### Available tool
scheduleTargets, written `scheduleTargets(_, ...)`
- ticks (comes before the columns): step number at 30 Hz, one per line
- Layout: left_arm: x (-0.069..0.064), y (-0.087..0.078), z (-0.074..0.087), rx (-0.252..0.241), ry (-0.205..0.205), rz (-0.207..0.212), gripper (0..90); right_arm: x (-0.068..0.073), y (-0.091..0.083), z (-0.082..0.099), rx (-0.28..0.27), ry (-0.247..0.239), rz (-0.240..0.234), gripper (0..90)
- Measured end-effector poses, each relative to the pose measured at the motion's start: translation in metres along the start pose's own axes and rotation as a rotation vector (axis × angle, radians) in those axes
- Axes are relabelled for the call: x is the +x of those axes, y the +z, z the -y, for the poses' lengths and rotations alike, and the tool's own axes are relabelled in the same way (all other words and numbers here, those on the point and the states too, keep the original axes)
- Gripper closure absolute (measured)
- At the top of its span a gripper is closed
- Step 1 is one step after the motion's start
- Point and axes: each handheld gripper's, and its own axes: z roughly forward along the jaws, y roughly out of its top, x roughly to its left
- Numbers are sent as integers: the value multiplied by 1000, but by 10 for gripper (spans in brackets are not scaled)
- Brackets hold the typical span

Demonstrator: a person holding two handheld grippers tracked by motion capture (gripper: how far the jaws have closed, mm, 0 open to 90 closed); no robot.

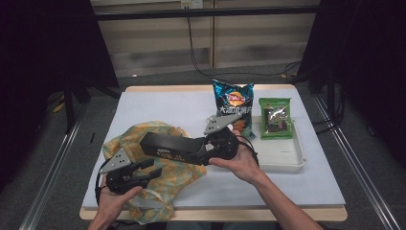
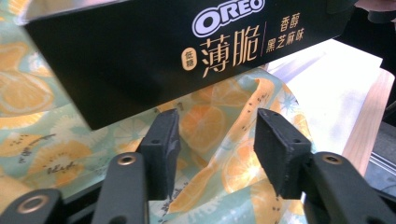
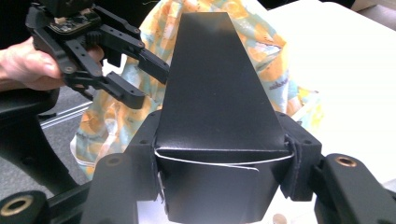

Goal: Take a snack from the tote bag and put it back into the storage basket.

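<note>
Oreo box [image 1: 170,147], long and black, sits at the centre of the high view, held off the counter [image 1: 172,103] above a bag [image 1: 158,177] printed with orange slices. The right gripper [image 1: 201,152] has one end of it: in the right gripper view its two fingers [image 3: 142,158] press against the box's two side faces near the flap end, and the box runs away from the camera toward the top of the frame. So the right fingers are closed on the box, spread only as wide as the box itself.

The left gripper [image 1: 152,168] lies at lower left of the high view, over the bag. Its fingers [image 2: 161,144] stand apart with a clear gap between them; in the left gripper view only the printed fabric shows through that gap, and nothing is pinched. The box crosses the upper part of that view, just above the fingertips; whether they brush its lower edge I cannot tell.

At upper right of the high view, a chip bag [image 1: 233,108] and a green snack packet [image 1: 276,118] lie on a white tray [image 1: 287,160], well apart from both grippers.
</note>
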Motion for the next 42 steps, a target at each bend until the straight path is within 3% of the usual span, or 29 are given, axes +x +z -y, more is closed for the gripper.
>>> scheduleTargets(7, 1, -12, 1, -20, 0, -28, 385, 0, -11, 4, -27, -5, -10, 437)
scheduleTargets(12, 4, -19, 1, -39, -23, -74, 238, -1, -26, 12, -51, -2, -7, 436)
scheduleTargets(19, 7, -25, 1, -55, -42, -114, 129, 1, -40, 27, -83, -4, -17, 437)
scheduleTargets(31, 10, -28, 3, -63, -45, -135, 52, 7, -66, 48, -90, -14, -6, 436)
scheduleTargets(37, 12, -28, 4, -63, -50, -132, 40, 9, -79, 62, -81, -34, -37, 436)
scheduleTargets(42, 14, -30, 5, -69, -52, -137, 31, 9, -98, 74, -90, -26, -26, 436)
